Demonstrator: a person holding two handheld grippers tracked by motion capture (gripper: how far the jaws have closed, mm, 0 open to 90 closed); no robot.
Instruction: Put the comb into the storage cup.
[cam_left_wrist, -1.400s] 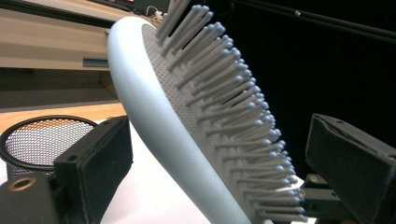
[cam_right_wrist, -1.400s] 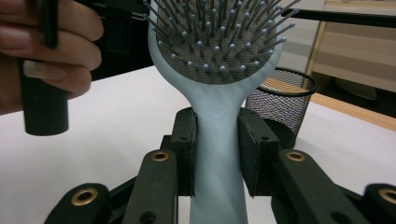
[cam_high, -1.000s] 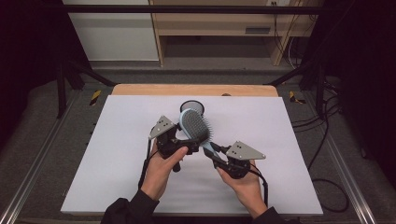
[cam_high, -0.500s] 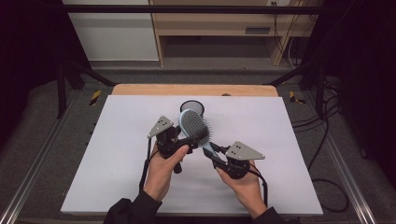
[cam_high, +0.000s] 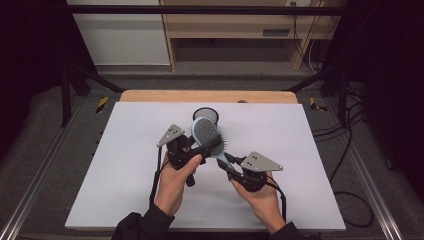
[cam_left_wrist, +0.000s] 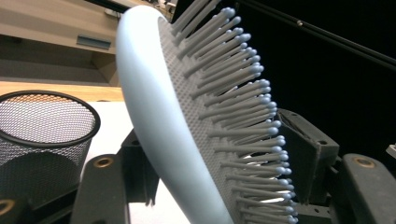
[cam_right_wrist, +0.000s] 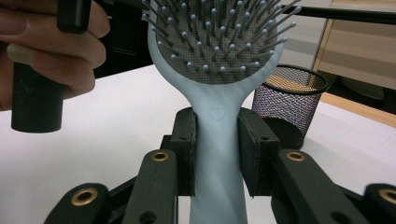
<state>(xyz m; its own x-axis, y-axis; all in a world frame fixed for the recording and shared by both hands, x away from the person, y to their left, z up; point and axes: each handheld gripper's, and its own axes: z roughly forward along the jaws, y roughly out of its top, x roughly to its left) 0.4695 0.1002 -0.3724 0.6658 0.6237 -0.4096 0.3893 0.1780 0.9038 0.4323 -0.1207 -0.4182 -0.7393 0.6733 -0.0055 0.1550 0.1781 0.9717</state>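
A person at a white-topped table holds a pale blue hairbrush above its middle with a pair of handheld grippers. At left, the left gripper has its jaws closed across the brush's oval head; in the left gripper view the head stands tilted between the two black pads, bristles toward the right-hand pad. Just behind the brush, a black wire-mesh cup stands upright on the table, near its far edge. At right, the right gripper is closed on the brush's handle; the right gripper view shows the handle squeezed between both pads, with a small embossed mark on the neck too faint to read. No brand name or lettering is legible on the brush, cup or grippers.
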